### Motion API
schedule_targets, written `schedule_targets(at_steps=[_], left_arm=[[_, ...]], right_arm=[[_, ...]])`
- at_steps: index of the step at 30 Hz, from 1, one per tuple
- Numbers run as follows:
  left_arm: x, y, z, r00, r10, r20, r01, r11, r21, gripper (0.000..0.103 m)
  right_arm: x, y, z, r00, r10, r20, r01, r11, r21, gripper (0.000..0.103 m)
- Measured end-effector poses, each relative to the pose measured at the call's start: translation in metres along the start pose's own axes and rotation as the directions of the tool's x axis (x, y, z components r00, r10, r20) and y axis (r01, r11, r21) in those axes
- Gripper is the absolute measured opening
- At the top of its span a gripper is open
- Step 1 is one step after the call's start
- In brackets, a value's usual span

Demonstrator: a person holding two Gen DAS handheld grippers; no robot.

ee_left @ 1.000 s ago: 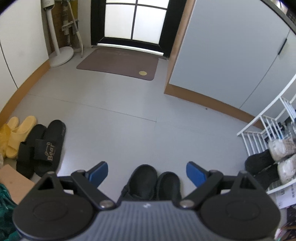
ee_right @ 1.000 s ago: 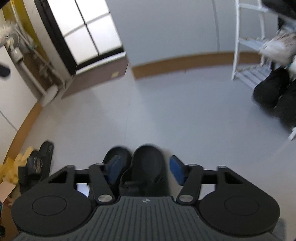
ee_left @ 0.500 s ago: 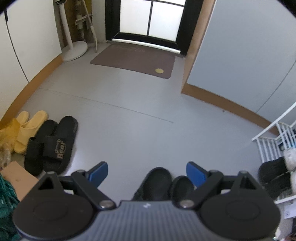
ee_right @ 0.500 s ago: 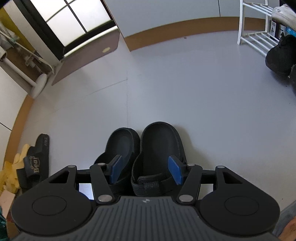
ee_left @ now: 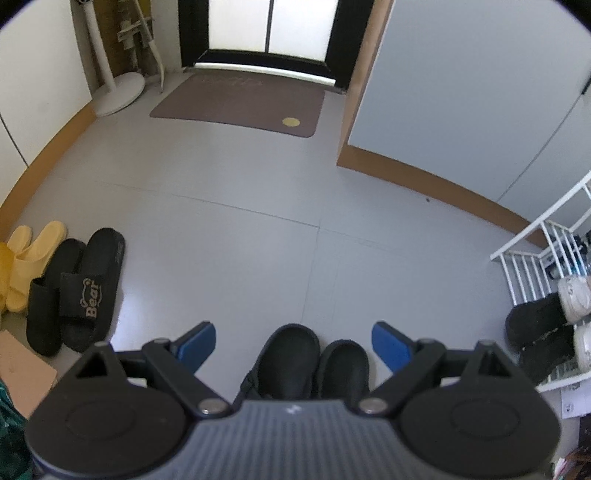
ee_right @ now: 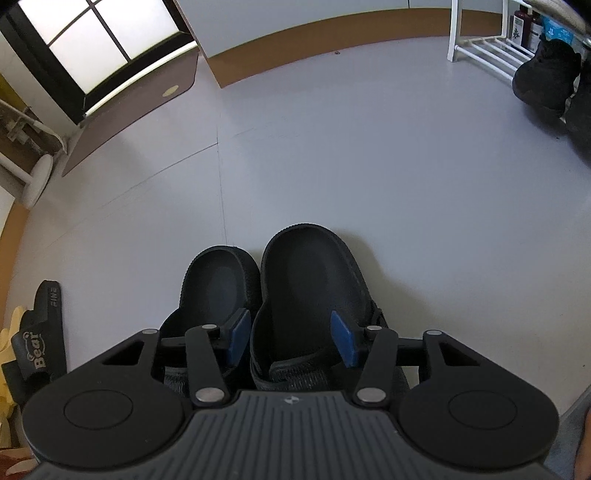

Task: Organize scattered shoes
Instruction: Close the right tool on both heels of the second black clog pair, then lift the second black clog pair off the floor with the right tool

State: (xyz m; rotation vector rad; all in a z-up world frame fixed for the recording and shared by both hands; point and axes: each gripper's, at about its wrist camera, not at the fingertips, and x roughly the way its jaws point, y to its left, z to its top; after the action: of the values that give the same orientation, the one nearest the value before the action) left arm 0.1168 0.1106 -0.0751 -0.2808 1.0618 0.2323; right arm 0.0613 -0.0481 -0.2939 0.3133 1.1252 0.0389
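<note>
A: Across the grey floor [ee_left: 258,192], what takes up the most room?

B: A pale wall panel [ee_left: 461,92] with a brown skirting juts out on the right. Beyond it a brown doormat [ee_left: 240,105] lies before a dark-framed door [ee_left: 267,26], and the white round base of a stand [ee_left: 118,94] sits left of the mat.

A: And nearer in?

B: A white wire shoe rack [ee_left: 532,254] stands at the right edge, holding dark and pale shoes; what else is on it is too small to tell. Against the left wall lie a pair of black "Bear" slides [ee_left: 79,291] with yellow slippers [ee_left: 27,258] just beside them, and a flat piece of cardboard [ee_left: 24,373] is near the slides.

A: Where are the shoes being handled?

B: The black clogs [ee_right: 280,288] sit side by side on open floor, touching, well apart from rack and slides. Nothing stands between them and the rack.

A: The right gripper [ee_right: 291,338]?

B: Its jaws are closing, with the right-hand clog between them. One blue pad sits in the seam between the two clogs, the other at that clog's outer edge. Whether the pads press on it yet I cannot tell.

A: The left gripper [ee_left: 293,343]?

B: Spread wide and holding nothing, above the pair.
</note>
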Motion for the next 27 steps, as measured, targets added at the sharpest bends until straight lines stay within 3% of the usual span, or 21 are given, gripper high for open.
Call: schedule_targets(at_steps=[13,19,22,23,27], left_arm=[[0.016,0.016,0.004,0.996,0.089,-0.033,-0.090,0.994,-0.053,0.093],[0.018,0.017,0.003,0.996,0.077,-0.051,-0.080,0.995,-0.054,0.093],[0.017,0.017,0.003,0.996,0.069,-0.051,-0.072,0.996,-0.053,0.093],[0.017,0.016,0.003,0.997,0.066,-0.051,-0.069,0.996,-0.055,0.093],[0.016,0.015,0.003,0.997,0.051,-0.056,-0.054,0.997,-0.056,0.093]], right_arm=[[0.020,0.030,-0.003,0.998,0.035,-0.043,-0.038,0.997,-0.072,0.048],[0.033,0.050,-0.003,0.997,-0.032,-0.074,0.020,0.987,-0.157,0.046],[0.041,0.055,0.003,0.993,-0.049,-0.108,0.028,0.983,-0.182,0.039],[0.045,0.057,0.005,0.990,-0.035,-0.135,0.008,0.981,-0.195,0.032],[0.059,0.059,0.014,0.978,-0.045,-0.203,-0.005,0.971,-0.240,0.029]])
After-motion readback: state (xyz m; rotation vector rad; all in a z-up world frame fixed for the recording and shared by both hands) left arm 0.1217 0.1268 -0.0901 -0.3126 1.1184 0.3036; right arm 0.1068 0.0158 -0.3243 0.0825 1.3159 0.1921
